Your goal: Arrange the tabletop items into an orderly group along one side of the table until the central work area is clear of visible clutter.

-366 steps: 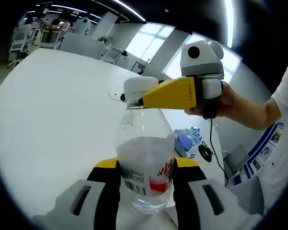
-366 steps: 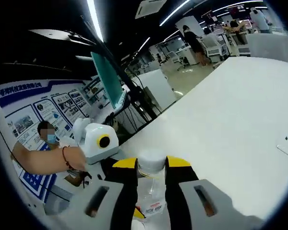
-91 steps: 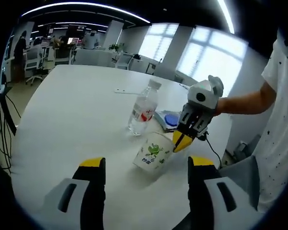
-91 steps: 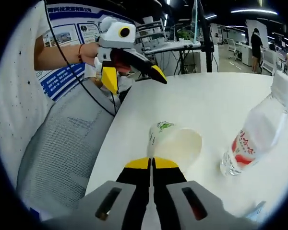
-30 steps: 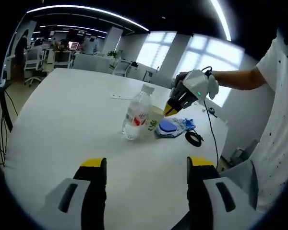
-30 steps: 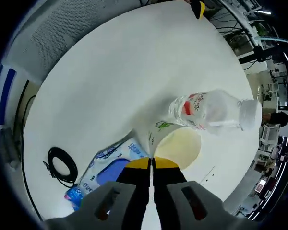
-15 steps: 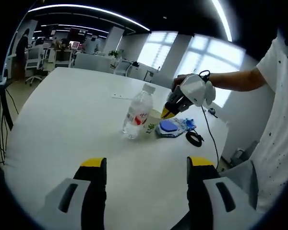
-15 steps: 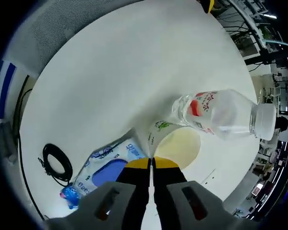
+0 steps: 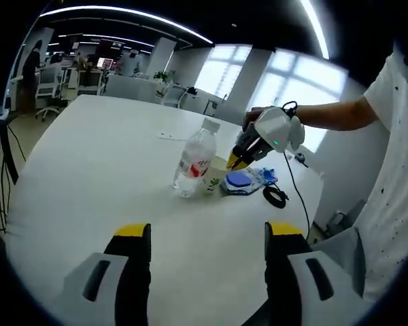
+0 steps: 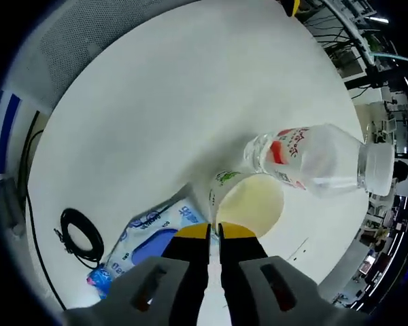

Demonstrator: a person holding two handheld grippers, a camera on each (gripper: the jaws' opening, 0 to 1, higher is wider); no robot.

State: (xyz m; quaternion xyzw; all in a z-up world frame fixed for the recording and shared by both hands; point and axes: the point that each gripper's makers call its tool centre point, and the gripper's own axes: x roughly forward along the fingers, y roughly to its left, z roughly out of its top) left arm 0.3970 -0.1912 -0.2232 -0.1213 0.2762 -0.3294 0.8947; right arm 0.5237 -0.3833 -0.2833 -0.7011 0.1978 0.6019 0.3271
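- The white table (image 9: 75, 170) lies bare over its near and left stretch in the left gripper view, its far rim curving toward the office desks and its near rim running off at the left.
- The clutter sits grouped close to the table's right edge: the water bottle (image 9: 194, 158) stands upright, the paper cup (image 9: 215, 176) just beside it, then the blue wipes packet (image 9: 243, 180) and the black coiled cable (image 9: 275, 197) nearest the rim.
- In the right gripper view, looking down, the paper cup (image 10: 248, 201) stands open-mouthed between the water bottle (image 10: 313, 161) and the wipes packet (image 10: 149, 244); the coiled cable (image 10: 81, 236) lies apart from the packet, near the table (image 10: 156, 102) edge.
- The right gripper (image 10: 213, 234) straddles the cup's rim, jaws parted by a narrow slit; whether they pinch the rim I cannot tell.
- In the left gripper view, a hand (image 9: 258, 117) holds the right gripper (image 9: 235, 163) pointing down at the cup.
- The left gripper (image 9: 207, 234) hovers over bare tabletop, jaws spread wide, holding nothing.
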